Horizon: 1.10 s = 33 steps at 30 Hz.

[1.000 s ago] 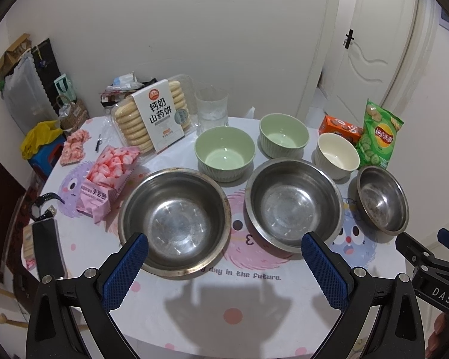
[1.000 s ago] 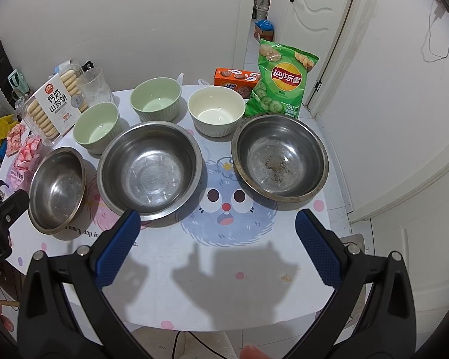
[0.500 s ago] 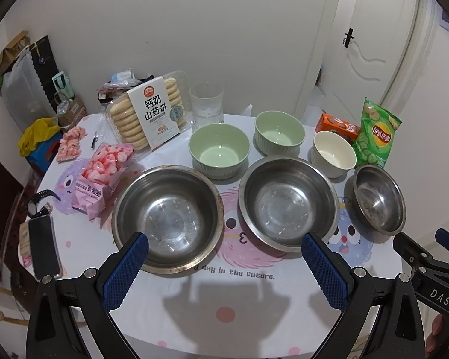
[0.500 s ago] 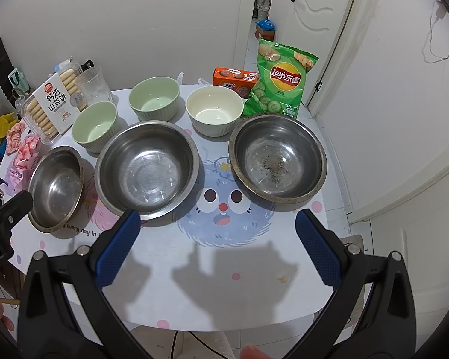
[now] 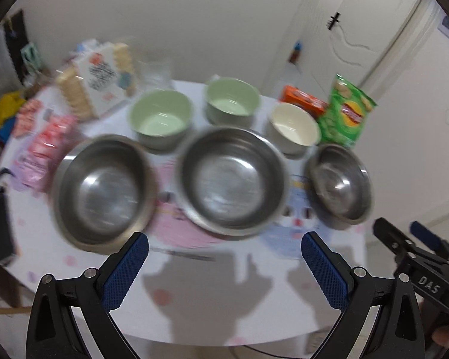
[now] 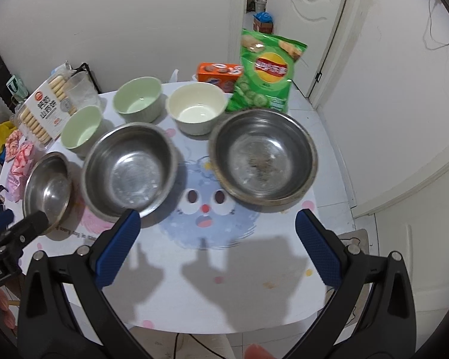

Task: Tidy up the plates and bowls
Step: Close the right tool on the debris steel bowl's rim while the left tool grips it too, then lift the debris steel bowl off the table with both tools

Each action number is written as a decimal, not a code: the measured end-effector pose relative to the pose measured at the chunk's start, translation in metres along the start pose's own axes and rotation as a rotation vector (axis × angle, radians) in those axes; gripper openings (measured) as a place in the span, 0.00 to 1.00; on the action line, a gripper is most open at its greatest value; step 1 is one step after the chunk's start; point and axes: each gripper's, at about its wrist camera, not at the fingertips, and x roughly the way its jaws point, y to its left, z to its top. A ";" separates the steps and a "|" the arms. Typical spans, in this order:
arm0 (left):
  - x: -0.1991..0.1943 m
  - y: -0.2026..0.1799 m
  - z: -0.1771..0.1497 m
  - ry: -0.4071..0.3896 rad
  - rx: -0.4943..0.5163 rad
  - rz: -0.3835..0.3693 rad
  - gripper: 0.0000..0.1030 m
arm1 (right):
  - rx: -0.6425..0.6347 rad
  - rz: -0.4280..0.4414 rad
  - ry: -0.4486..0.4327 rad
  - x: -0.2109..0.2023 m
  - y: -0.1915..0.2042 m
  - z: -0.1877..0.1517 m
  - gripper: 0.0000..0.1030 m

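Three steel bowls stand in a row on the table: left (image 5: pixel 101 191) (image 6: pixel 46 190), middle (image 5: pixel 232 179) (image 6: pixel 130 167), right (image 5: pixel 339 185) (image 6: pixel 263 155). Behind them stand two green bowls (image 5: pixel 161 118) (image 5: pixel 232 100) (image 6: pixel 80 127) (image 6: pixel 139 98) and a cream bowl (image 5: pixel 293 125) (image 6: pixel 197 109). My left gripper (image 5: pixel 224 263) is open and empty above the table's near edge. My right gripper (image 6: pixel 217 245) is open and empty, in front of the right steel bowl. The left wrist view is blurred.
A green chip bag (image 6: pixel 268 71) and an orange box (image 6: pixel 218 73) stand at the back right. A biscuit pack (image 6: pixel 48 110), a glass (image 6: pixel 80 91) and pink snack packs (image 6: pixel 19 161) lie at the left. The table's near part (image 6: pixel 224 284) is bare.
The left gripper's view has swung right and blurred with motion. The right gripper has moved closer to the bowls. Both stay open and empty.
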 end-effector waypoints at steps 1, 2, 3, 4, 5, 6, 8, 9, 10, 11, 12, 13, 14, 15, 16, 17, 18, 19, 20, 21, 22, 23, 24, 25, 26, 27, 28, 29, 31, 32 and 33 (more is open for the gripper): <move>0.006 -0.008 0.001 0.013 -0.004 -0.021 1.00 | 0.001 0.007 0.004 0.002 -0.010 0.003 1.00; 0.013 -0.019 0.002 0.028 -0.010 -0.049 1.00 | 0.005 0.010 0.009 0.006 -0.019 0.005 1.00; 0.020 -0.031 0.003 0.038 -0.017 -0.068 1.00 | 0.011 0.006 0.014 0.010 -0.030 0.008 1.00; 0.026 -0.041 0.003 0.048 -0.021 -0.075 1.00 | 0.017 0.001 0.020 0.014 -0.039 0.010 1.00; 0.033 -0.052 0.005 0.058 -0.022 -0.080 1.00 | 0.026 -0.002 0.028 0.020 -0.050 0.013 1.00; 0.043 -0.066 0.005 0.074 -0.018 -0.081 1.00 | 0.033 -0.003 0.036 0.025 -0.059 0.016 1.00; 0.059 -0.086 0.007 0.101 -0.012 -0.070 1.00 | 0.046 0.016 0.054 0.037 -0.080 0.023 1.00; 0.071 -0.098 0.007 0.120 -0.020 -0.067 1.00 | 0.056 0.028 0.065 0.043 -0.090 0.027 1.00; 0.080 -0.105 0.007 0.131 -0.031 -0.062 1.00 | 0.067 0.041 0.075 0.049 -0.099 0.031 1.00; 0.088 -0.112 0.007 0.140 -0.043 -0.057 1.00 | 0.082 0.058 0.087 0.057 -0.109 0.035 0.99; 0.098 -0.120 0.007 0.151 -0.055 -0.053 1.00 | 0.094 0.066 0.099 0.063 -0.117 0.039 0.96; 0.108 -0.126 0.007 0.164 -0.071 -0.048 0.99 | 0.110 0.079 0.114 0.072 -0.125 0.043 0.95; 0.117 -0.130 0.007 0.182 -0.092 -0.045 0.97 | 0.125 0.093 0.133 0.081 -0.134 0.046 0.91; 0.128 -0.133 0.007 0.196 -0.111 -0.040 0.95 | 0.140 0.102 0.151 0.089 -0.140 0.049 0.87; 0.135 -0.136 0.007 0.209 -0.127 -0.034 0.91 | 0.160 0.115 0.170 0.097 -0.146 0.052 0.86; 0.141 -0.138 0.008 0.221 -0.140 -0.026 0.86 | 0.178 0.136 0.188 0.106 -0.152 0.056 0.85; 0.151 -0.141 0.008 0.234 -0.157 -0.014 0.84 | 0.191 0.147 0.202 0.113 -0.156 0.058 0.82; 0.156 -0.142 0.009 0.239 -0.170 -0.012 0.83 | 0.201 0.153 0.215 0.120 -0.159 0.060 0.80; 0.162 -0.143 0.010 0.242 -0.181 -0.010 0.81 | 0.206 0.159 0.227 0.127 -0.161 0.061 0.78; 0.169 -0.144 0.012 0.244 -0.200 -0.006 0.80 | 0.206 0.168 0.239 0.133 -0.162 0.063 0.78; 0.174 -0.145 0.013 0.254 -0.217 -0.008 0.77 | 0.197 0.168 0.251 0.139 -0.162 0.064 0.78; 0.179 -0.144 0.012 0.260 -0.227 -0.009 0.73 | 0.180 0.161 0.261 0.144 -0.160 0.064 0.77; 0.187 -0.144 0.013 0.271 -0.247 -0.015 0.71 | 0.166 0.156 0.269 0.148 -0.159 0.065 0.73; 0.192 -0.144 0.014 0.278 -0.256 -0.016 0.66 | 0.151 0.157 0.284 0.155 -0.158 0.065 0.70; 0.197 -0.144 0.015 0.280 -0.261 -0.015 0.58 | 0.146 0.163 0.301 0.161 -0.157 0.065 0.63; 0.202 -0.144 0.017 0.283 -0.268 -0.022 0.54 | 0.148 0.169 0.313 0.164 -0.161 0.063 0.55; 0.207 -0.143 0.017 0.290 -0.274 -0.029 0.42 | 0.153 0.178 0.329 0.169 -0.162 0.063 0.49; 0.212 -0.143 0.018 0.297 -0.280 -0.031 0.33 | 0.158 0.184 0.343 0.175 -0.166 0.062 0.40; 0.220 -0.143 0.020 0.298 -0.283 -0.027 0.24 | 0.166 0.162 0.347 0.180 -0.170 0.062 0.27; 0.221 -0.144 0.021 0.289 -0.280 -0.029 0.15 | 0.176 0.152 0.348 0.182 -0.173 0.062 0.22; 0.223 -0.144 0.023 0.283 -0.269 -0.028 0.12 | 0.183 0.152 0.352 0.184 -0.174 0.063 0.18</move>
